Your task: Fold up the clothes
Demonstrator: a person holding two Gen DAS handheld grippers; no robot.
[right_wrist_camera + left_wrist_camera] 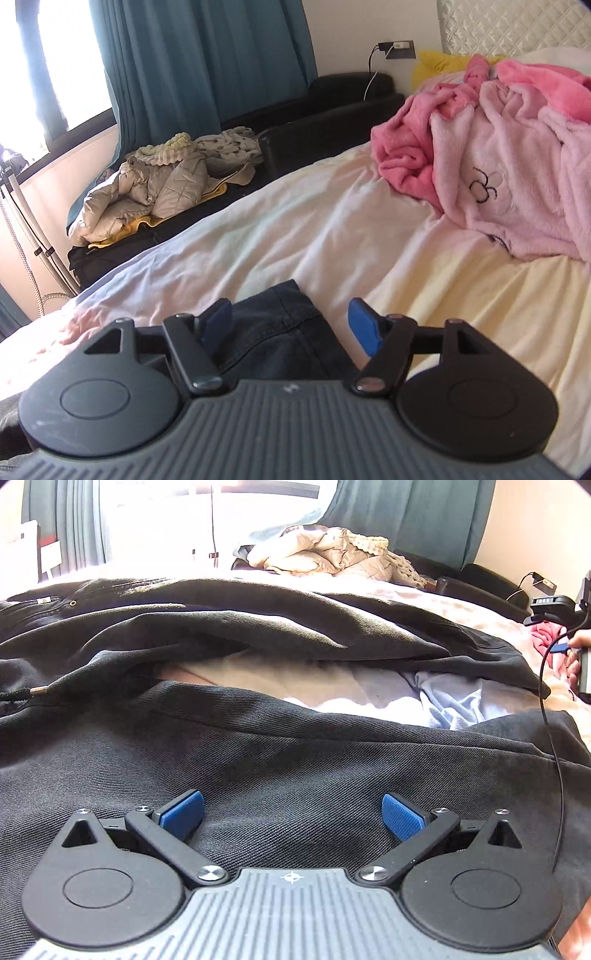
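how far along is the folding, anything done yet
Nothing looks folded yet. The dark trousers lie spread and rumpled across the bed. In hand: the left tongs sit open over the cloth, and the right tongs are open around a trouser hem, gripping nothing. Left: folding the trousers, then the pink fleece garment heaped further up the bed.
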